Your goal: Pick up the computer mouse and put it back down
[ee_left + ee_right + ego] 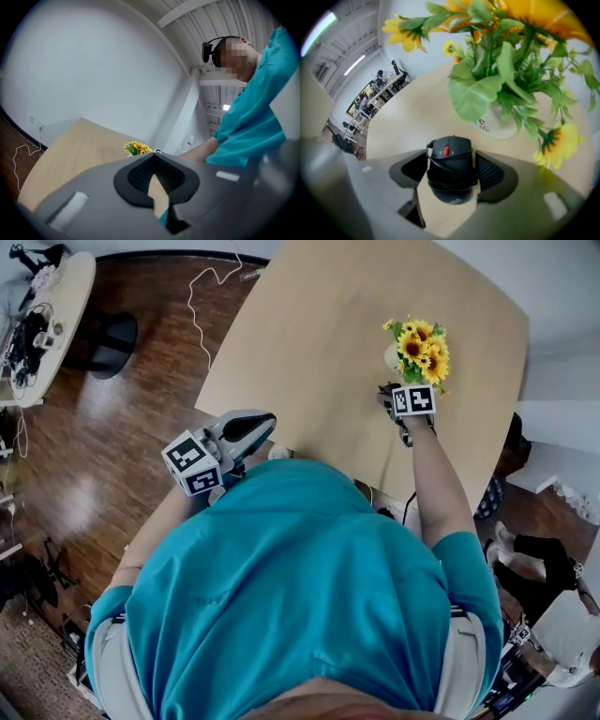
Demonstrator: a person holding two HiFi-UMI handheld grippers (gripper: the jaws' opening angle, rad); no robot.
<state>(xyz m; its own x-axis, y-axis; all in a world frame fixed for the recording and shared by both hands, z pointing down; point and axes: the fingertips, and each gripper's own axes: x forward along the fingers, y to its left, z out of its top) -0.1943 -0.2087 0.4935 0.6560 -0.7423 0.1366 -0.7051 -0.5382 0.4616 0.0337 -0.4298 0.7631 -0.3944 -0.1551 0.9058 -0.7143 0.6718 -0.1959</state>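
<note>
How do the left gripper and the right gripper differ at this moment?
The right gripper has its jaws wide around the computer mouse, though it is unclear whether they grip it. The left gripper has its jaws together on nothing. The right gripper points steeply down beside the sunflowers; the left gripper lies about level near the table edge. Both are hand-held with grey bodies.

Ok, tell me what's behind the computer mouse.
A white vase of sunflowers stands behind the computer mouse on the table. Leaves cover most of the vase; its far side cannot be seen.
</note>
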